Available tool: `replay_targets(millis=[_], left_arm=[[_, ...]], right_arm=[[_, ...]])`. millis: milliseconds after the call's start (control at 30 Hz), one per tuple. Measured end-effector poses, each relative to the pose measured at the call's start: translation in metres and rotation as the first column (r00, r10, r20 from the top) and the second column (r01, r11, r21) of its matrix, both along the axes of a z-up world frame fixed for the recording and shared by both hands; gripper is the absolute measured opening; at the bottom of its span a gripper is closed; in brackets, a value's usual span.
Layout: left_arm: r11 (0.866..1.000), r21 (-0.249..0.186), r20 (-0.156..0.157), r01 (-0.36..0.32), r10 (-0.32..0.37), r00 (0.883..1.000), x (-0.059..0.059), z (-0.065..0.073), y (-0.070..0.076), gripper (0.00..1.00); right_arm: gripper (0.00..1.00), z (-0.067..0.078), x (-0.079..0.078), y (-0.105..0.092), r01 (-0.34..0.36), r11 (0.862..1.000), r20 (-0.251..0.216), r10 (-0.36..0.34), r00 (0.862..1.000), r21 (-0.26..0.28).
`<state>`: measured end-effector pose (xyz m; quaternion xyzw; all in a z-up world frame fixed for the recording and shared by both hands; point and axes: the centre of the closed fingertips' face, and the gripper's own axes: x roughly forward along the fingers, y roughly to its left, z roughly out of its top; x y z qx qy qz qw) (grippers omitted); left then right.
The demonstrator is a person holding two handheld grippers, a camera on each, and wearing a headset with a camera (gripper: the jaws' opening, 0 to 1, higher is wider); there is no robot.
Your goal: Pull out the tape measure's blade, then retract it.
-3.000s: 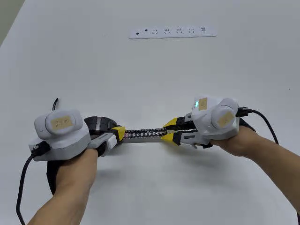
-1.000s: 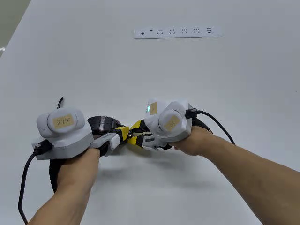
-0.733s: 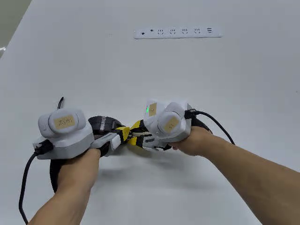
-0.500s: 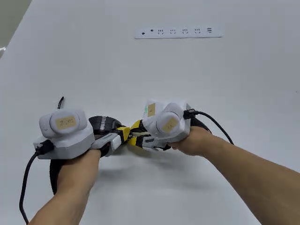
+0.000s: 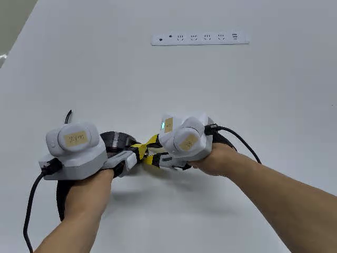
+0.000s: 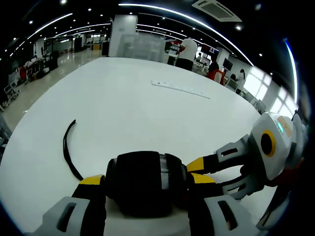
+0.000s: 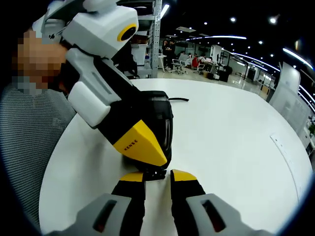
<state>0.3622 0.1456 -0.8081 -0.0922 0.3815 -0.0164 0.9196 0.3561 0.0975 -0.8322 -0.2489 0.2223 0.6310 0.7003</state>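
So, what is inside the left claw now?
The left claw grips the black tape measure between its yellow-tipped jaws. The underside of the case is covered. The case also hides what, if anything, the right claw holds at its tips.

Scribbled tan stickers (image 5: 75,139) top the left tongs (image 5: 127,151) and right tongs (image 5: 149,151), handwriting unreadable; tiny print on the left's yellow fingertip (image 7: 140,143), illegible too.

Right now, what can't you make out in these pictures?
Blade's tip: head view, covered by the right gripper; right gripper view, a dark blur between the jaws, grip unclear.
Tape measure sides: left gripper view, behind the jaws.
Power strip switch: head view, too small.
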Motion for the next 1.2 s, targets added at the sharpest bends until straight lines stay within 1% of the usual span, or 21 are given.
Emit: replay_targets(millis=[100,267,433,500,633,733,800,933,1067,1200], left_arm=[[1.000,0.022,0.005,0.016,-0.016,1.000,0.001,0.002,0.000,0.65],[1.000,0.015,0.004,0.017,-0.017,1.000,0.000,0.002,0.000,0.65],[0.999,0.029,0.006,0.024,-0.024,1.000,-0.001,0.003,0.002,0.66],[0.999,0.024,0.005,0.026,-0.026,1.000,-0.002,0.004,0.002,0.67],[0.999,0.029,0.007,0.041,-0.041,0.999,-0.002,0.004,0.001,0.68],[0.997,0.034,0.014,0.076,-0.076,0.997,-0.004,0.004,-0.002,0.69],[0.994,0.055,0.011,0.096,-0.096,0.995,-0.005,0.004,-0.003,0.69],[0.991,0.056,0.019,0.119,-0.121,0.993,-0.005,0.005,-0.005,0.70],[0.988,0.056,0.018,0.146,-0.148,0.989,-0.006,0.005,-0.005,0.70],[0.980,0.060,0.021,0.190,-0.191,0.981,-0.009,0.005,-0.007,0.70]], right_arm=[[0.18,0.001,0.000,0.000,0.005,1.000,0.001,-0.005,1.000,0.004],[0.20,0.005,0.002,-0.002,0.012,1.000,0.002,-0.012,1.000,0.012],[0.20,0.006,0.001,-0.006,0.009,1.000,0.008,-0.009,1.000,0.010],[0.21,0.007,0.002,-0.008,0.014,1.000,0.010,-0.015,1.000,0.009],[0.22,0.007,0.001,-0.015,0.015,1.000,0.013,-0.015,1.000,0.006],[0.23,0.008,0.001,-0.020,0.020,1.000,0.020,-0.020,1.000,0.000],[0.23,0.008,0.002,-0.025,0.027,1.000,0.021,-0.027,0.999,0.000],[0.25,0.009,0.003,-0.033,0.043,0.999,0.025,-0.043,0.999,0.000],[0.26,0.012,0.003,-0.042,0.053,0.999,0.029,-0.053,0.998,0.002],[0.28,0.015,0.002,-0.054,0.061,0.998,0.037,-0.061,0.997,-0.004]])
